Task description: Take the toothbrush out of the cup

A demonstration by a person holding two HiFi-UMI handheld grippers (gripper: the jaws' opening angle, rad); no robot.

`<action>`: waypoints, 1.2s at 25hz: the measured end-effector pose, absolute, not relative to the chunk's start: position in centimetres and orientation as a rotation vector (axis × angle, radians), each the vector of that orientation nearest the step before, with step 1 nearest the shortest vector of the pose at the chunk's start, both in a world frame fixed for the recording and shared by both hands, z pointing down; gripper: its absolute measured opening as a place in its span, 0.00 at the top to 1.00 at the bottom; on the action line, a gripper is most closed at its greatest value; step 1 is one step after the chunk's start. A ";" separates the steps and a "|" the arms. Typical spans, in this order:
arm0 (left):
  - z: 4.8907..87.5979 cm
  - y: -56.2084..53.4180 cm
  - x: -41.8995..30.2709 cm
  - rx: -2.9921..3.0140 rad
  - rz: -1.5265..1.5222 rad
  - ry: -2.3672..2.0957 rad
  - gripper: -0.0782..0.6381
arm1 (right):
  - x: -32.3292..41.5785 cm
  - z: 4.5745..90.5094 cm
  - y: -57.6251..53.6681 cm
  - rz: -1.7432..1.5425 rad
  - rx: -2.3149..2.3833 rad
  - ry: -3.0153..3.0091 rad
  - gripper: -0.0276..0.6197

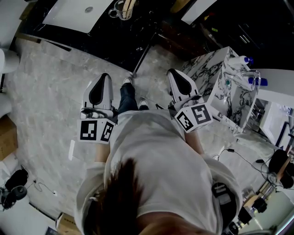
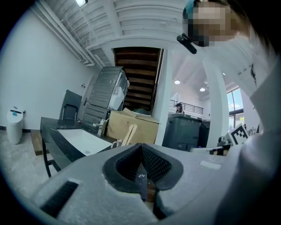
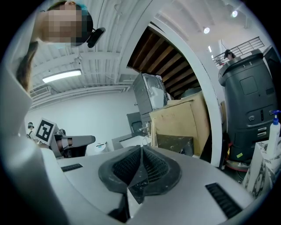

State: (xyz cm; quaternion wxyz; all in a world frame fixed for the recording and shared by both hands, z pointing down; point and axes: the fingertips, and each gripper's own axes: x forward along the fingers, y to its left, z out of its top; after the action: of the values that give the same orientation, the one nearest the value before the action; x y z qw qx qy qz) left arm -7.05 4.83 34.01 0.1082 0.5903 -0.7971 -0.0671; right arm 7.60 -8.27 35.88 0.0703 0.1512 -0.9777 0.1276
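- Toothbrush (image 1: 129,6) stands in the cup (image 1: 120,11), its pale wooden handle leaning over the rim toward 1 o'clock. In the head view both sit at 12 o'clock, at the top edge, on a dark counter (image 1: 69,36).
- In the left gripper view the cup shows just above the jaws, at 11 o'clock from them. There, what look like two handles lean side by side.
- At 10 o'clock of the cup a white basin (image 1: 76,13) is set into the counter.
- Well apart from the cup, the left gripper (image 1: 104,77) points toward 12 o'clock. Its jaws are closed pad to pad, with nothing between them.
- At 3 o'clock of it, the right gripper (image 1: 173,72) has its jaws pressed together and is likewise empty.
- Between the grippers and the cup lie a stretch of marble floor (image 1: 46,92), the person's shoe (image 1: 128,82) and a thin metal leg (image 1: 143,53) slanting down from the counter's edge.
- A marble cabinet (image 1: 216,78) stands near the right gripper at 3 o'clock, with blue-capped bottles (image 1: 248,60) on top.
- In the left gripper view, behind the counter, a cardboard box (image 2: 131,125) sits at 12 o'clock of the cup. A dark bin (image 2: 184,132) is at 3 o'clock of the box and stairs (image 2: 138,74) rise above it.
- A small white bin (image 2: 15,125) stands by the wall at 9 o'clock.
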 end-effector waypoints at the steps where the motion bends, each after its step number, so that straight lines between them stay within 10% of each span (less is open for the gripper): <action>1: 33.9 4.4 -7.9 1.747 -0.196 -2.338 0.87 | 6.7 35.8 -8.5 0.382 0.459 -2.940 0.92; 30: 33.4 -4.0 -21.6 2.055 -0.202 -2.104 0.87 | -5.3 34.4 -12.6 0.348 0.834 -2.920 0.92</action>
State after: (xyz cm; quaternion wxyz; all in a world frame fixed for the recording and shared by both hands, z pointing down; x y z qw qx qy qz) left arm -21.65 -4.01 33.42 0.0965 0.6937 -0.7105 -0.0683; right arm -5.35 -12.60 34.39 0.0424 0.2725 -0.9545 0.1138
